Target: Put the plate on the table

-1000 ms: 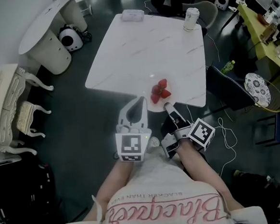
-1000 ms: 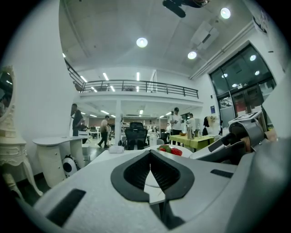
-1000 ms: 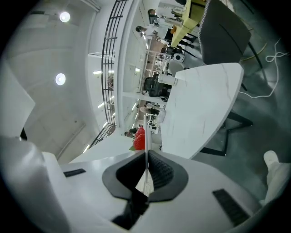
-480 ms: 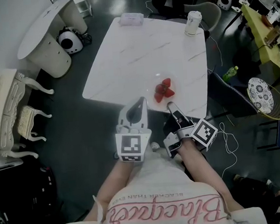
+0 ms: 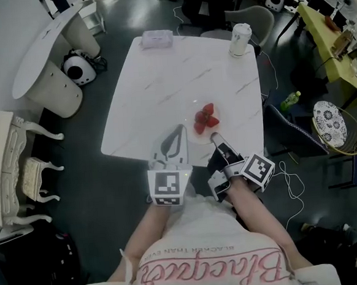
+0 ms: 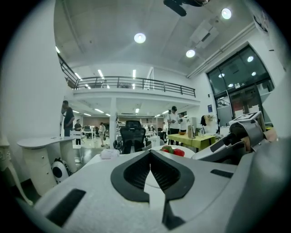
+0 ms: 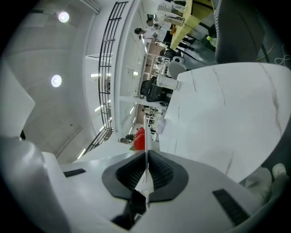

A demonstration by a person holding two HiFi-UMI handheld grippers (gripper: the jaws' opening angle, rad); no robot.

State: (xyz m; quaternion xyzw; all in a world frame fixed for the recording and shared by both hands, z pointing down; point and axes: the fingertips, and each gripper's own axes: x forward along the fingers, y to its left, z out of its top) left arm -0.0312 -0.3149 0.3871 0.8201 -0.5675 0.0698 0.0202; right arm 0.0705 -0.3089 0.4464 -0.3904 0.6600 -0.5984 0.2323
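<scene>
Right gripper (image 5: 218, 140): my fingers clamp the plate (image 5: 197, 134) rim, strawberries (image 5: 205, 118) aboard. Left gripper (image 5: 177, 131): my fingers closed, empty. Plate's contact with worktop (image 5: 179, 71): indiscernible.

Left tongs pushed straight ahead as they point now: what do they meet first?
Probably the white marble table top, passing just left of the white plate of strawberries; depth is unclear.

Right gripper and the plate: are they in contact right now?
Touching. The right gripper view shows the right gripper with its fingers closed on the plate, whose thin rim runs between them, strawberries just beyond.
</scene>
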